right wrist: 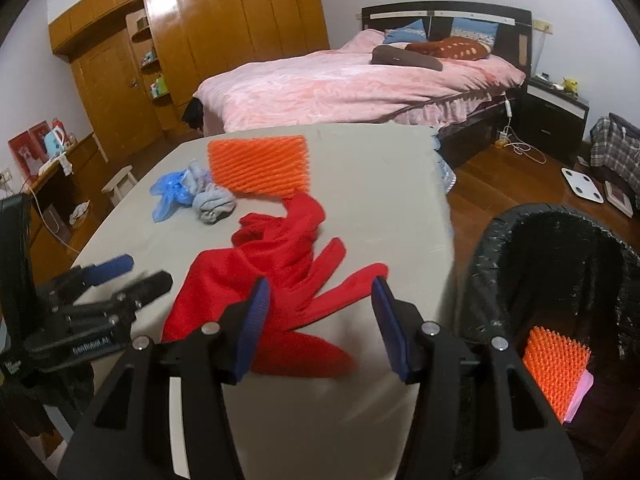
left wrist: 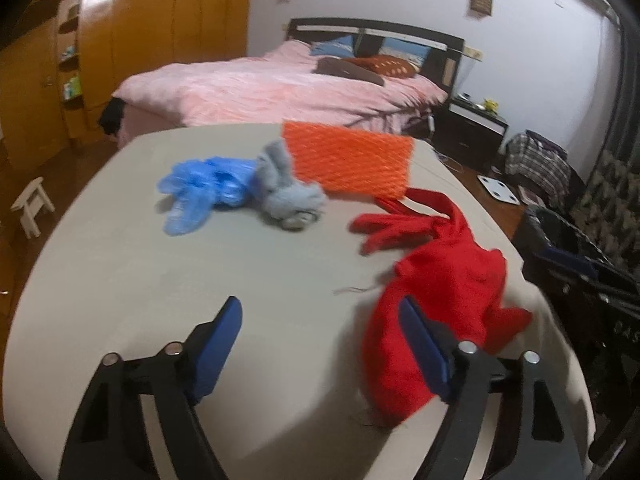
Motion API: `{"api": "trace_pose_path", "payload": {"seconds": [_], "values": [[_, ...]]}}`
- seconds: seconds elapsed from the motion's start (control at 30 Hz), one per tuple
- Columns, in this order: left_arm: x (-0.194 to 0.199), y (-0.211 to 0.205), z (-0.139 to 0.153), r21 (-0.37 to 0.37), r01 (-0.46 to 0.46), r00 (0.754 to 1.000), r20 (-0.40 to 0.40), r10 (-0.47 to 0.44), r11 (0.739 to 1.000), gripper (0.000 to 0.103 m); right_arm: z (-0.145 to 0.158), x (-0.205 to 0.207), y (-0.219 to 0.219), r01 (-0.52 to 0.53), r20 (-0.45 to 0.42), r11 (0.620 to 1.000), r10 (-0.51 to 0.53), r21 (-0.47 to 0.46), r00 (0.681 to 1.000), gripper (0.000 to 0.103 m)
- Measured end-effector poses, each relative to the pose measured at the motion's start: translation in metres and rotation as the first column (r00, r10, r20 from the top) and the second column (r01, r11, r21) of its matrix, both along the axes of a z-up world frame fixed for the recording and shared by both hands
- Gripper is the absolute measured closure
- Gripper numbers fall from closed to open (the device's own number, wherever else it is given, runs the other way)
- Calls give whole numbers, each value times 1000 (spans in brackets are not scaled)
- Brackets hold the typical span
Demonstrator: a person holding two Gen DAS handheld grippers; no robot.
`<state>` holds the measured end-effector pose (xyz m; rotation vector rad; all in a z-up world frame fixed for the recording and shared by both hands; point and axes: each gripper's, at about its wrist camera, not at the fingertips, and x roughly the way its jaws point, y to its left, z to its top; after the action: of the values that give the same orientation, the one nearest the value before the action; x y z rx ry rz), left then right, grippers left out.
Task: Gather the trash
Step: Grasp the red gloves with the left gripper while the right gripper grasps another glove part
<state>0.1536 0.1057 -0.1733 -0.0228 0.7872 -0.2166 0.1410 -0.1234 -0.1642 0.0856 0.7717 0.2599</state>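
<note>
Bedroom table [right wrist: 360,184] bearing trash: red glove [right wrist: 280,264], blue plastic glove [left wrist: 200,188], grey sock [left wrist: 288,196], orange mesh pad [left wrist: 352,160]. Left gripper [left wrist: 320,344] and right gripper [right wrist: 320,312] both open, empty. Step: reaching for the red glove; next, clamp and carry it to the black-lined bin [right wrist: 500,240].

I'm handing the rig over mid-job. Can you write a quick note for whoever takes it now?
Left gripper: open, empty, over the table.
Right gripper: open, nothing pinched, above the red cloth.
Done: one orange spiky pad lies in the black bin beside the table.
Left on the table: red cloth, orange mesh pad, grey cloth, blue plastic bag.
</note>
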Motion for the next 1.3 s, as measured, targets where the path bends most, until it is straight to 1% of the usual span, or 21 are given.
{"api": "trace_pose_path", "payload": {"seconds": [0.07,0.13,0.2,0.27,0.3,0.37,0.4,0.5,0.63,0.77,0.87,0.93,1.07,1.1,1.2,1.3], "values": [[1,-7,-4,-10,30,999,-27,-30,999,35,0,1,-2,3,0,1000,-3,1,1000,51],[2,-14,-8,-17,65,997,-47,-66,998,38,-1,2,-3,3,-2,1000,-3,-1,1000,51],[2,-21,-11,-21,94,994,-62,-95,995,48,-1,3,-4,6,-2,1000,-6,-1,1000,51],[4,-27,-16,-34,138,986,-90,-140,990,73,-2,4,-6,11,-7,1000,-11,2,1000,51],[5,-29,-18,-36,152,983,-101,-155,988,78,-2,4,-6,13,-8,1000,-13,2,1000,51],[5,-34,-19,-37,171,979,-109,-174,985,92,-2,4,-7,15,-8,1000,-15,3,1000,51],[4,-35,-19,-39,173,979,-105,-176,984,95,-2,4,-7,16,-8,1000,-16,3,1000,51],[1,-35,-15,-48,165,982,-84,-168,985,98,-1,4,-8,17,-6,1000,-17,1,1000,51],[-7,-32,1,-72,159,987,-24,-161,985,98,5,4,-11,22,12,1000,-22,0,1000,51],[-11,-29,28,-114,172,985,44,-169,978,98,14,4,-13,28,35,1000,-28,-4,999,51],[-17,-26,48,-117,175,981,102,-164,978,98,19,6,-13,34,45,999,-34,-2,998,51],[-18,-21,58,-111,159,981,125,-145,981,98,21,8,-12,37,50,999,-37,-2,998,51],[-15,4,73,-114,92,985,157,-74,989,98,21,16,-7,32,44,999,-32,2,999,51],[-14,12,75,-106,61,986,163,-44,992,98,20,19,-5,28,39,1000,-28,2,999,51],[-9,31,74,-94,-14,988,155,29,995,98,18,27,4,13,30,1000,-13,1,999,51],[-2,56,66,-86,-109,984,133,120,990,98,14,36,18,-9,18,1000,9,5,1000,51]]}}
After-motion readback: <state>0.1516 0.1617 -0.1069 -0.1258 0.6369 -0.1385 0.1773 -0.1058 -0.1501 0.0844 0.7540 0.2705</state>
